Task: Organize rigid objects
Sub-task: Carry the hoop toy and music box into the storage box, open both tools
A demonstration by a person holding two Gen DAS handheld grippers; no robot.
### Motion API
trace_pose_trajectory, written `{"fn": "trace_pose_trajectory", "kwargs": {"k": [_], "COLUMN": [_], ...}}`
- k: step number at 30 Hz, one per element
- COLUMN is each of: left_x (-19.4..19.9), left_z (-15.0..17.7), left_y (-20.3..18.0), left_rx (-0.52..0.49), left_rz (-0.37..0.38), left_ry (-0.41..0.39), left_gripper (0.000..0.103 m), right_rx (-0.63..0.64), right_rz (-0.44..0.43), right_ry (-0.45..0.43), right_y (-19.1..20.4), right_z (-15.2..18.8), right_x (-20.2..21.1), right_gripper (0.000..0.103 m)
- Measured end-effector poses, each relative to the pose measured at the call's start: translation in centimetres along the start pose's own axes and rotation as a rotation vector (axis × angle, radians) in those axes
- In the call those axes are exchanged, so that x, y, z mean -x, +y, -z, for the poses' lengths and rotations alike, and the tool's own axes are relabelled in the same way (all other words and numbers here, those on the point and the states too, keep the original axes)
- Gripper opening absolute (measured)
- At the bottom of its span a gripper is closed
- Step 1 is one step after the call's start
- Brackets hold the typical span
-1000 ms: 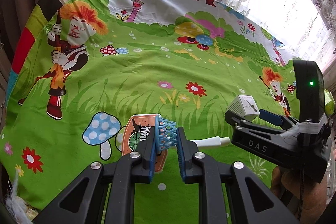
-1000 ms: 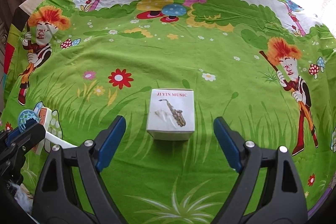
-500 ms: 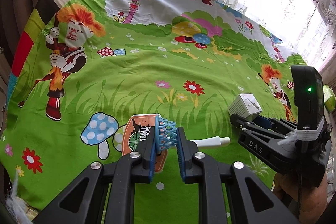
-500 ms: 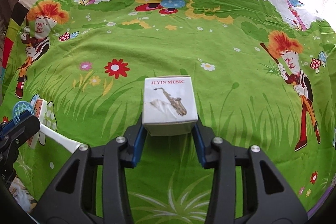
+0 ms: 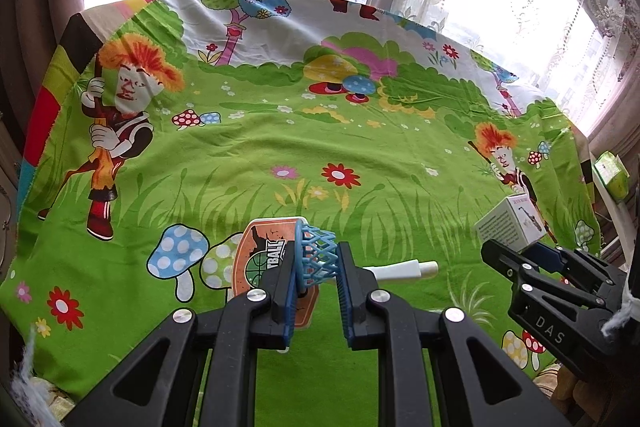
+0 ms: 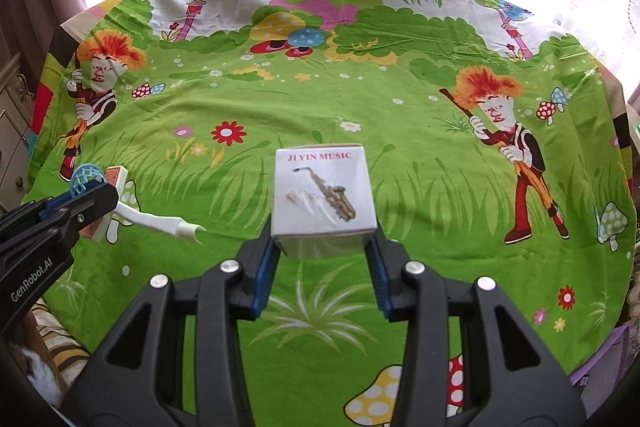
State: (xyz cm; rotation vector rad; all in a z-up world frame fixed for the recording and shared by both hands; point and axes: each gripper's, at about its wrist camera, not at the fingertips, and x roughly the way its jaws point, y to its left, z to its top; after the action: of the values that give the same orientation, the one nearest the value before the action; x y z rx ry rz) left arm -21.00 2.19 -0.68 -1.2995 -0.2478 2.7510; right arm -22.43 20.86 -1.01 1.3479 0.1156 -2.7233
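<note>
A: Two items held? The box (image 6: 324,197)?
B: Clamped between the right gripper (image 6: 322,259) pads, clear of the cloth (image 6: 360,99).
A: Left of the box?
B: Left gripper (image 5: 316,281) pinches the toy hoop (image 5: 316,255); open cloth beyond.

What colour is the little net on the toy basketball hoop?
Blue: the toy hoop's plastic net shows best in the left wrist view.
</note>
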Motion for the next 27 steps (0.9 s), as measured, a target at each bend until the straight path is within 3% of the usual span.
{"fn": "trace_pose_trajectory", "kwargs": {"k": [5,16,27], "left_x": [1.9,5.7,8.7], "left_z": [0.1,3.2,7.7], "left_y": [-2.1,-10.1,-20.7], "left_rx": [-0.042,-0.164,-0.391], "left_rz": [0.043,0.242,0.423], "left_ry": [-0.029,0.010,0.091], "left_gripper": [0.018,0.018,0.018], "right_rx": [-0.042,-0.111,-0.239], "right_rz": [0.016,0.100,0.232], "right_ry": [-0.018,-0.032,-0.039], "right_y": [-2.2,-9.1,-18.5], "right_z": [1.8,7.9,15.2], "right_x": [3.4,11.0,18.1], "right_gripper": [0.045,0.045,0.045]}}
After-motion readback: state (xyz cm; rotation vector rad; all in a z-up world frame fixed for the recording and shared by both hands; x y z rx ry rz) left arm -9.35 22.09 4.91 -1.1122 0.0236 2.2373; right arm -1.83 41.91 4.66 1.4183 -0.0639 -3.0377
